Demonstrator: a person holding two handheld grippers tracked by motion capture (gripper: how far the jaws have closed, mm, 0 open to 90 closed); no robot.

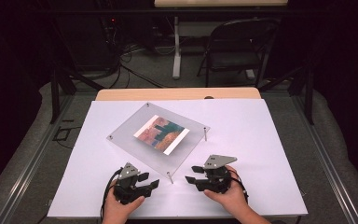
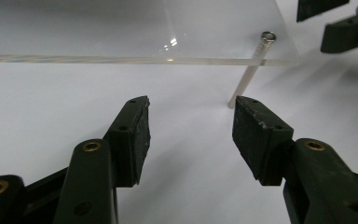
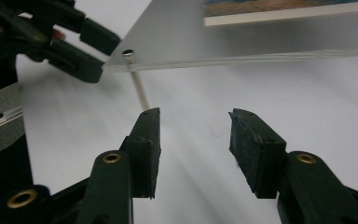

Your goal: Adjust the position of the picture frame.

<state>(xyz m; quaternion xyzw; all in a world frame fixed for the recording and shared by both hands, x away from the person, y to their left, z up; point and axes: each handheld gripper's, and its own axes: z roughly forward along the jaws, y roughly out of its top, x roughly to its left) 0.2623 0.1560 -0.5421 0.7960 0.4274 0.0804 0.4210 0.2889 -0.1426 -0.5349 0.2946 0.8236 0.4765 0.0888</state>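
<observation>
White table fills mid-frame. Clear acrylic photo frame on four standoff legs sits center, raised so the picture floats. Left tool and right tool, jaws wide and empty, flank near corner leg.

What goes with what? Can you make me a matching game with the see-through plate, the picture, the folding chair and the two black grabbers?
Things:
1. clear plastic plate on thin metal legs
2. colourful printed picture
3. dark folding chair
4. left gripper and right gripper, black with two jaws

Places or states:
A. on the floor beyond the table
B. lying flat on top of the plate
C. jaws open, nothing between them
D. raised above the white tabletop

Pairs: 1-D, 2-B, 3-A, 4-C
</observation>
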